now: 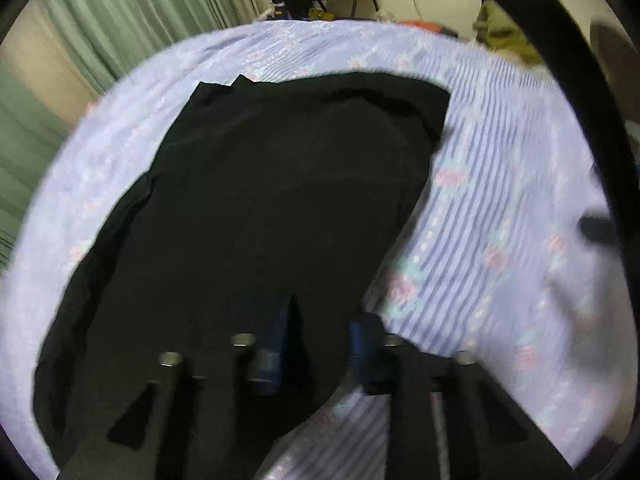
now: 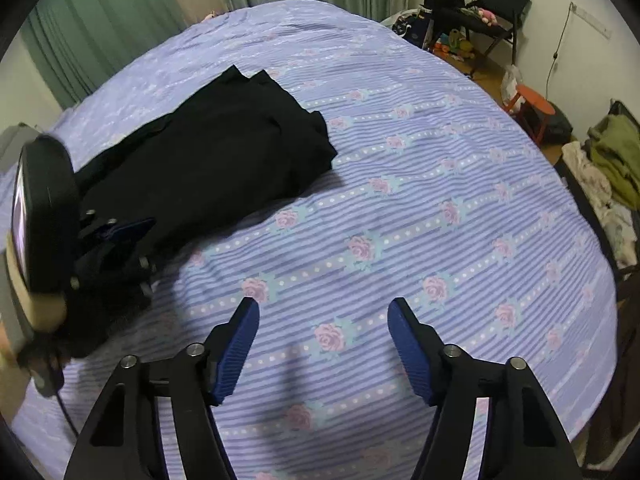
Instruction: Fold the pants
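Black pants lie folded into a long pad on the striped, rose-patterned bed sheet. My left gripper is at their near end, its blue pads close together with black cloth filling the narrow gap, so it is shut on the pants. The left wrist view is blurred. In the right wrist view the pants sit at the left, with the left gripper pressed onto their near end. My right gripper hovers open over bare sheet to the right of the pants, apart from them, with nothing between its fingers.
Green curtains hang behind the bed. Beyond its far right corner stand a black chair with clutter and a red stool. A pile of clothes lies past the bed's right edge.
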Action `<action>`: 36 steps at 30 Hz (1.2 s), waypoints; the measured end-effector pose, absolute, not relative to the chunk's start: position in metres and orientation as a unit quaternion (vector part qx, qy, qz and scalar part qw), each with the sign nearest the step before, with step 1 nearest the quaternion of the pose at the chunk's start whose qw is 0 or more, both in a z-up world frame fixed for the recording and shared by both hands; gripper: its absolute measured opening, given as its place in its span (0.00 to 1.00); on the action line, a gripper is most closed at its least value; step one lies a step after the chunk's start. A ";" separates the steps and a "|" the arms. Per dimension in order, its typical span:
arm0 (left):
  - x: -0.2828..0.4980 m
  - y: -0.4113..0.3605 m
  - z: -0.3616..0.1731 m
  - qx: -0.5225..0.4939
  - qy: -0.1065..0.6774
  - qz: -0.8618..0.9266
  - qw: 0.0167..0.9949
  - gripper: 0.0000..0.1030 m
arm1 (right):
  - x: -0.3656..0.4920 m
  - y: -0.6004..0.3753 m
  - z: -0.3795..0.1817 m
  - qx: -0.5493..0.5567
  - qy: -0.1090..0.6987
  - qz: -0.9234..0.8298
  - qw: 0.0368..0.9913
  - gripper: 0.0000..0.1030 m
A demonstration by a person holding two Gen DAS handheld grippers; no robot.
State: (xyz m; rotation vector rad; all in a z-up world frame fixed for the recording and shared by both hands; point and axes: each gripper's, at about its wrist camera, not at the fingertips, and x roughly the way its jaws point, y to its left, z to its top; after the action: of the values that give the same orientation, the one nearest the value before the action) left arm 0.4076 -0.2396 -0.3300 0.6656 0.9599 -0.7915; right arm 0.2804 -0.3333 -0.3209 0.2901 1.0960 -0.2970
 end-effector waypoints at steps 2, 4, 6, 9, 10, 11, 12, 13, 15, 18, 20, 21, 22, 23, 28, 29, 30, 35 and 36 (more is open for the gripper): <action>0.428 -0.219 -0.310 0.252 0.473 -0.383 0.753 0.13 | 0.281 -0.331 -0.321 0.142 0.513 -0.127 0.837 0.58; 0.446 -0.214 -0.297 0.211 0.491 -0.392 0.749 0.12 | 0.284 -0.327 -0.320 0.146 0.506 -0.111 0.843 0.56; 0.469 -0.202 -0.283 0.160 0.511 -0.399 0.744 0.12 | 0.290 -0.322 -0.319 0.154 0.498 -0.093 0.848 0.55; 0.502 -0.185 -0.273 0.094 0.532 -0.394 0.743 0.12 | 0.306 -0.312 -0.318 0.171 0.484 -0.062 0.856 0.52; 0.515 -0.180 -0.273 0.072 0.542 -0.395 0.739 0.12 | 0.312 -0.309 -0.318 0.174 0.478 -0.052 0.859 0.51; 0.519 -0.177 -0.276 0.063 0.547 -0.394 0.736 0.12 | 0.319 -0.305 -0.317 0.178 0.472 -0.042 0.862 0.51; 0.529 -0.173 -0.279 0.055 0.552 -0.388 0.736 0.12 | 0.328 -0.300 -0.318 0.182 0.464 -0.027 0.866 0.51; 0.535 -0.169 -0.283 0.053 0.554 -0.384 0.737 0.12 | 0.339 -0.295 -0.319 0.185 0.459 -0.012 0.869 0.49; 0.546 -0.163 -0.297 0.044 0.565 -0.370 0.736 0.12 | 0.361 -0.283 -0.324 0.184 0.456 0.015 0.871 0.47; 0.550 -0.156 -0.320 0.030 0.584 -0.356 0.729 0.07 | 0.385 -0.267 -0.332 0.181 0.457 0.052 0.869 0.46; 0.554 -0.153 -0.328 0.026 0.589 -0.346 0.730 0.07 | 0.395 -0.259 -0.333 0.175 0.454 0.074 0.870 0.46; 0.557 -0.149 -0.333 0.021 0.591 -0.340 0.731 0.07 | 0.402 -0.254 -0.334 0.168 0.454 0.087 0.871 0.46; 0.562 -0.146 -0.334 0.016 0.592 -0.336 0.732 0.07 | 0.406 -0.252 -0.335 0.163 0.454 0.094 0.871 0.46; 0.565 -0.141 -0.339 0.010 0.594 -0.331 0.733 0.07 | 0.412 -0.248 -0.337 0.158 0.455 0.104 0.870 0.46; 0.566 -0.131 -0.352 -0.001 0.599 -0.322 0.733 0.07 | 0.441 -0.245 -0.356 0.159 0.477 0.125 0.855 0.46; 0.565 -0.132 -0.355 0.001 0.599 -0.322 0.733 0.07 | 0.446 -0.247 -0.361 0.164 0.482 0.126 0.851 0.46; 0.563 -0.131 -0.357 0.003 0.599 -0.322 0.733 0.07 | 0.451 -0.247 -0.368 0.171 0.491 0.129 0.844 0.46; 0.550 -0.126 -0.350 0.014 0.590 -0.331 0.736 0.07 | 0.459 -0.246 -0.384 0.205 0.511 0.137 0.823 0.31; 0.544 -0.125 -0.347 0.019 0.586 -0.334 0.738 0.07 | 0.457 -0.244 -0.384 0.216 0.513 0.148 0.818 0.11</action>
State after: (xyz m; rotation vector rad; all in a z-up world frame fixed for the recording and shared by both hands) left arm 0.5436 -0.1249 -0.3472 0.0412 1.2874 -0.7343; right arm 0.4572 -0.2444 -0.3836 0.4598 1.0934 0.3147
